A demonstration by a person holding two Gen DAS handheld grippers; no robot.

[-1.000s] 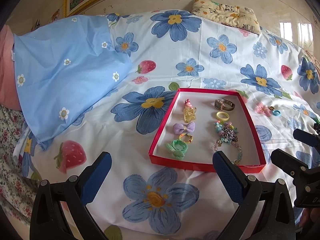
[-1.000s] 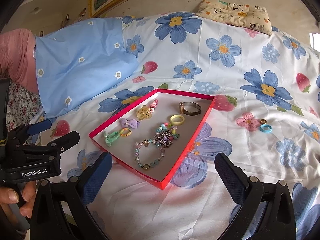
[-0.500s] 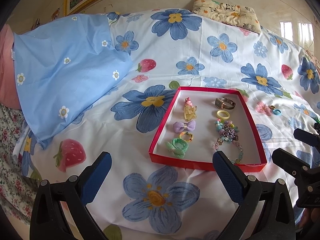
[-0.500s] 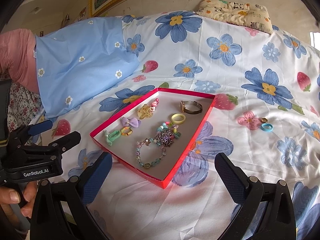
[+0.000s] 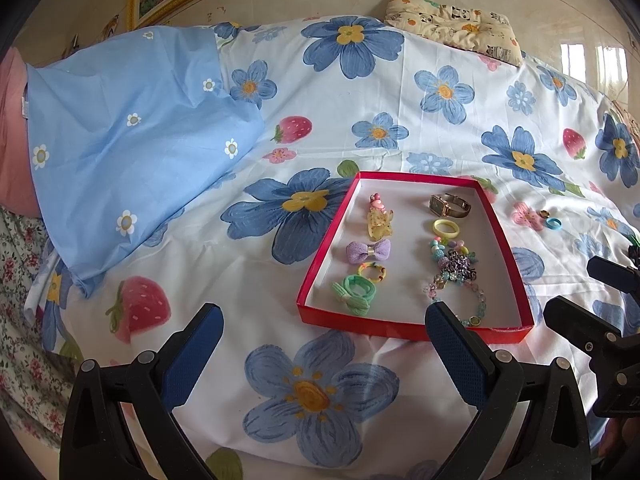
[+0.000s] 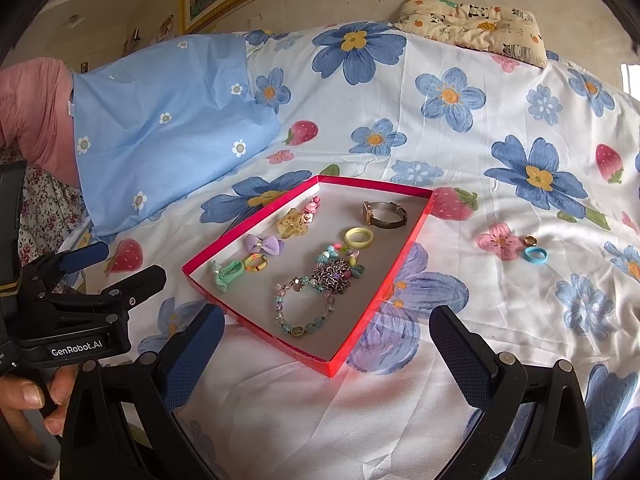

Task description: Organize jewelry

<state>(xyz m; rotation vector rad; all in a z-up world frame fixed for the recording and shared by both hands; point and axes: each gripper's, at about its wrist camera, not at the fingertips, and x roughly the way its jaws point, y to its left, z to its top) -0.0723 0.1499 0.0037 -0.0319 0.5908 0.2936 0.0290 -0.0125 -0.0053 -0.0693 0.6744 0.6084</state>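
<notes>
Red tray (image 6: 404, 240): lies on the floral bedsheet (image 6: 480, 160), ahead of both grippers and between them. Holds a watch (image 6: 385, 216), yellow ring (image 6: 359, 237), beaded bracelets (image 6: 316, 296), lilac bow (image 6: 264, 245) and green hair tie (image 6: 226, 273).

Loose items: blue ring (image 6: 535, 255) and a small dark ring (image 6: 530, 241), on the sheet ahead and to the right of the right gripper (image 6: 326, 340), well outside the tray.

Right gripper: released, jaws spread wide, nothing held. Left gripper (image 5: 320, 340): likewise spread and empty, short of the tray's near wall.

Risks: both rings are small and low on soft cloth; closing on them may pinch a fold of sheet or push a ring into a crease. Their closeness invites nudging one while taking the other.

Change over the last second: slight. The tray sits a little farther ahead in both views; jaws as wide as before, contents undisturbed.
</notes>
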